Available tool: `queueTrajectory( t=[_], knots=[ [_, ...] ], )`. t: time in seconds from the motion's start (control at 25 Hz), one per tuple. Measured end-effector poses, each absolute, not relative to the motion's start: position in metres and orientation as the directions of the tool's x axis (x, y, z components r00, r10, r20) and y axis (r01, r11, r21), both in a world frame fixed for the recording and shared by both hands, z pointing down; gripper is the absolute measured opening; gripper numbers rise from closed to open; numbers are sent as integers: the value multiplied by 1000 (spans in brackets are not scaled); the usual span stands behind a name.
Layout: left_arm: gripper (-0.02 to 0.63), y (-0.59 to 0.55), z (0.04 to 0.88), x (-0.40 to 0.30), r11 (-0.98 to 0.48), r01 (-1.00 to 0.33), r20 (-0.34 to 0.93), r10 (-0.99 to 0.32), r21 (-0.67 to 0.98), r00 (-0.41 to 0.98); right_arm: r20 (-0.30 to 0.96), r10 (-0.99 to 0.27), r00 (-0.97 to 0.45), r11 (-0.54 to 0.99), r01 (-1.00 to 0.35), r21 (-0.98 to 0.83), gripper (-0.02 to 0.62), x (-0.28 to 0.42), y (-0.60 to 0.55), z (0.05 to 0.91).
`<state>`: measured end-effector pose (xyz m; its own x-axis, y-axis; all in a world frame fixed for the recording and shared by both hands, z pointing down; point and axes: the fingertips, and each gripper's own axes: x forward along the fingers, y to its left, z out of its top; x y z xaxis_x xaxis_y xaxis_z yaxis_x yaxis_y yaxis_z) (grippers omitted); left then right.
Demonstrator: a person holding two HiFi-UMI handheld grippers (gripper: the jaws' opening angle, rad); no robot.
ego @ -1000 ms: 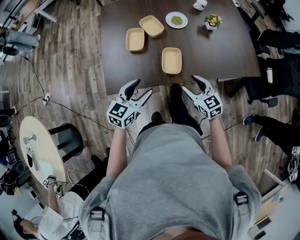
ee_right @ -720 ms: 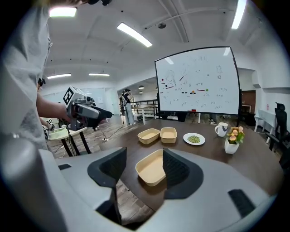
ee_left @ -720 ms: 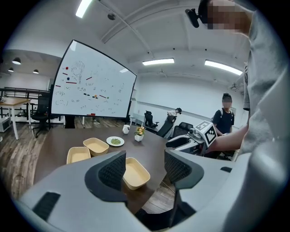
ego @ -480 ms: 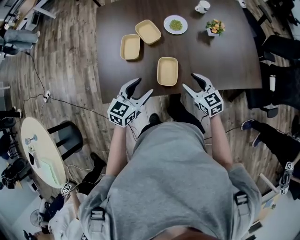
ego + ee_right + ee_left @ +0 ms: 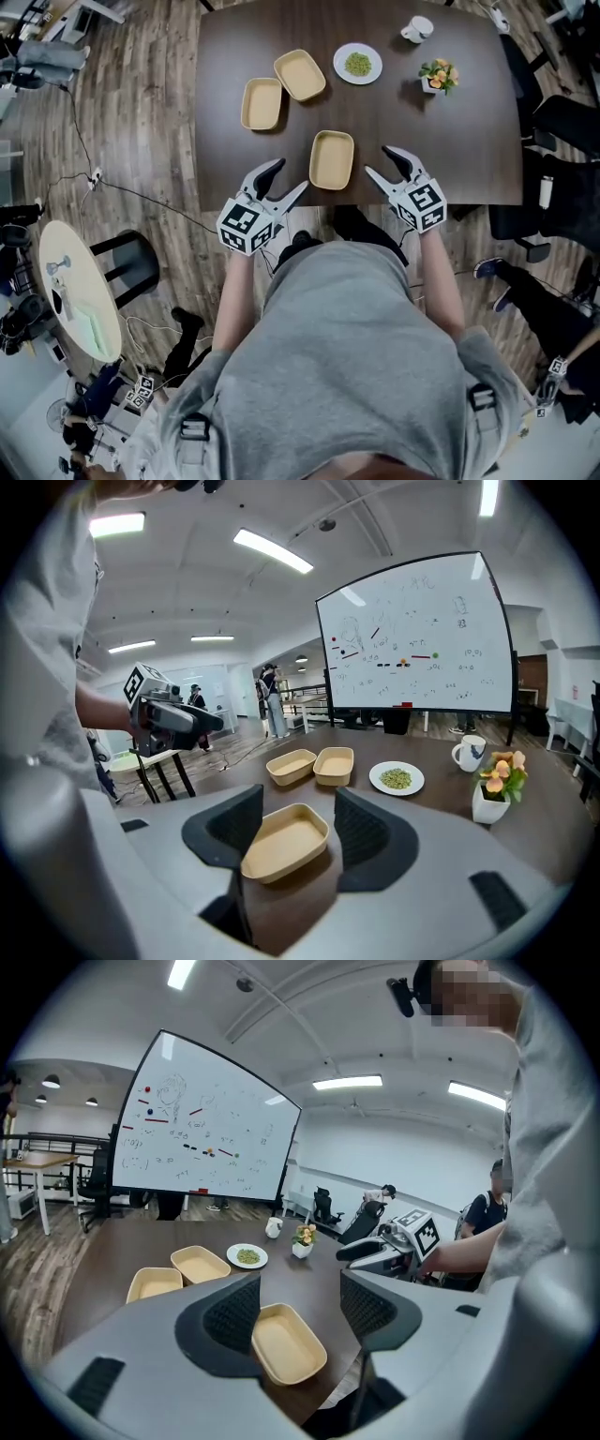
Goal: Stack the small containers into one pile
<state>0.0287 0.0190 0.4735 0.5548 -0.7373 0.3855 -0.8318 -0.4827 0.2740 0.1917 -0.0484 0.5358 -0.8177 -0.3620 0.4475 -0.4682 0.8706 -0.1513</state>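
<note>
You hold 2 grippers at the near edge of the dark brown wooden table (image 5: 469, 141). The left gripper (image 5: 289, 175) has its jaws spread, with nothing between the pads. The right gripper (image 5: 380, 161) has just been closing its jaws a little, but they stand apart and pinch nothing. (In both gripper views one container shows in the gap, but it lies beyond the tips.)

There are 3 shallow beige rectangular containers, all lying on the table, and none is stacked yet. The 1st container (image 5: 332, 159) lies near the front edge, between the 2 grippers, and touches neither. The 2nd container (image 5: 262, 103) and the 3rd container (image 5: 300, 75) lie further back on the left, just beside each other; whether they touch, I cannot tell.

Further back on the right there are 3 other things: 1 round white plate with sth. green on it (image 5: 357, 64), 1 white mug (image 5: 418, 29) and 1 small white pot with orange flowers (image 5: 437, 77).
</note>
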Motion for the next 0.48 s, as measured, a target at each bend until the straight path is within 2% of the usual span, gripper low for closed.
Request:
queueTrajectory(
  t=[0.28, 0.48],
  knots=[
    [278, 0, 493, 25, -426, -856, 417, -748, 293, 516, 490, -278, -826, 893, -411, -186, 236, 188, -61, 563],
    [277, 0, 518, 22, -403, -845, 431, -732, 352, 528, 534, -313, -785, 869, -464, -173, 242, 187, -69, 584]
  ],
)
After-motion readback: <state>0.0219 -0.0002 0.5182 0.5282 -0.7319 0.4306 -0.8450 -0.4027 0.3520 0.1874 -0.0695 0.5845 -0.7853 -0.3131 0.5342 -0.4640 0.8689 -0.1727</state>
